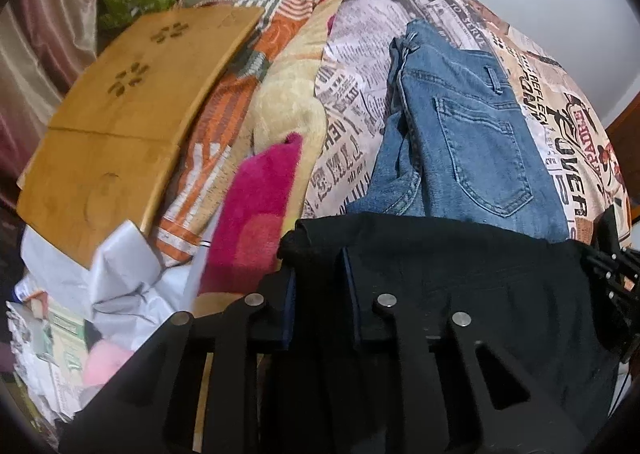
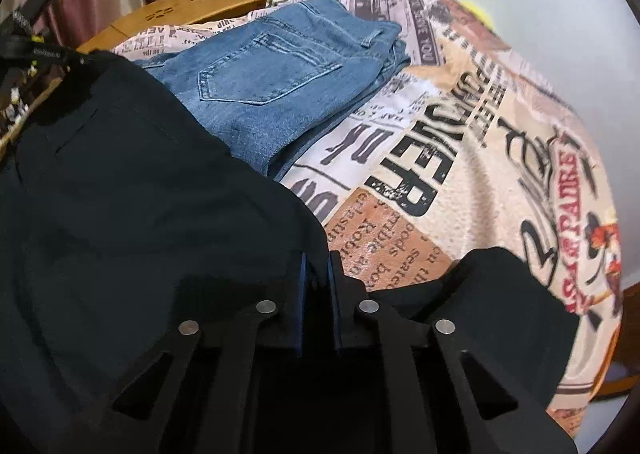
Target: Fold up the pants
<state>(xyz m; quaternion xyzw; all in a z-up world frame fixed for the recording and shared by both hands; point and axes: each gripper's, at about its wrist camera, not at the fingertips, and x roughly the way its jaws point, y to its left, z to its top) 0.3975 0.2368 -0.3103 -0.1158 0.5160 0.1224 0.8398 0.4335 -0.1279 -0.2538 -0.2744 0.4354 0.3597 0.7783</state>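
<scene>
I am pinching the black pants (image 1: 460, 274) with my left gripper (image 1: 320, 266) and right gripper (image 2: 318, 274), both clamped on the fabric, over the printed bedspread (image 2: 460, 157) beside folded jeans (image 1: 472, 141).

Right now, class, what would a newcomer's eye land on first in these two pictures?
Dark pants fill the foreground, pinched along one edge by the left tongs and right tongs. Just beyond lie folded blue jeans, back pocket up. Beneath both spreads a loud newspaper-print bedspread with bold black lettering.
</scene>
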